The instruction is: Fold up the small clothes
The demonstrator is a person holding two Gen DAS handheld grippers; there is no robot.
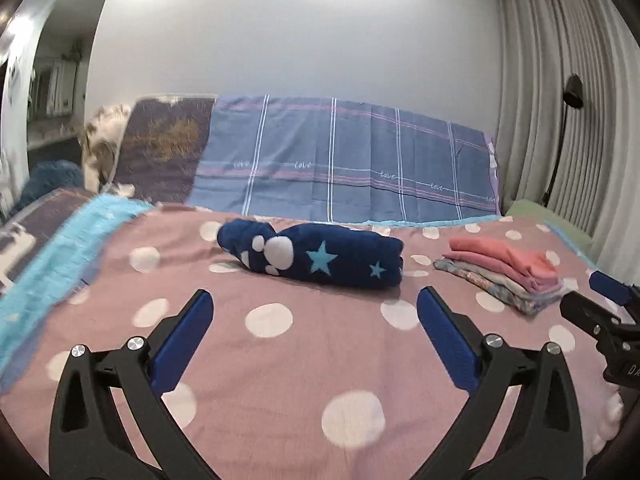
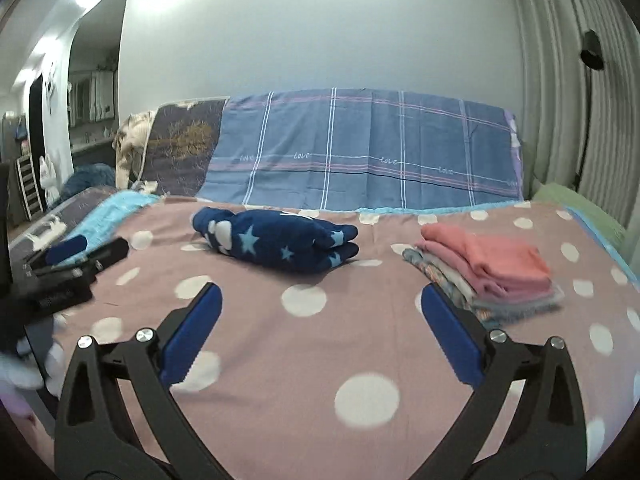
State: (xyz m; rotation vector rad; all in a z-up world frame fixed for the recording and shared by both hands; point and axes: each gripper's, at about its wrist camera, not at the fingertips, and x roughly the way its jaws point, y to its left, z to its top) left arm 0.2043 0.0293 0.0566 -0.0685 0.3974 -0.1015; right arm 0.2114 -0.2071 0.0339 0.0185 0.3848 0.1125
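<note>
A folded navy garment with light-blue stars and white patches (image 1: 316, 254) lies on the pink polka-dot bedspread (image 1: 288, 364), also in the right wrist view (image 2: 276, 240). A stack of folded clothes, pink on top (image 1: 508, 274), sits to its right (image 2: 492, 272). My left gripper (image 1: 314, 300) is open and empty, hovering above the bedspread short of the navy garment. My right gripper (image 2: 320, 294) is open and empty, between the garment and the stack. Each gripper shows at the edge of the other's view, the right (image 1: 600, 304) and the left (image 2: 76, 260).
A blue plaid sheet (image 1: 344, 164) covers the headboard behind. A turquoise blanket (image 1: 56, 256) lies at the bed's left edge. Curtains (image 1: 560, 92) and a floor lamp (image 1: 568, 120) stand at right. A green cloth (image 2: 576, 204) lies at the far right.
</note>
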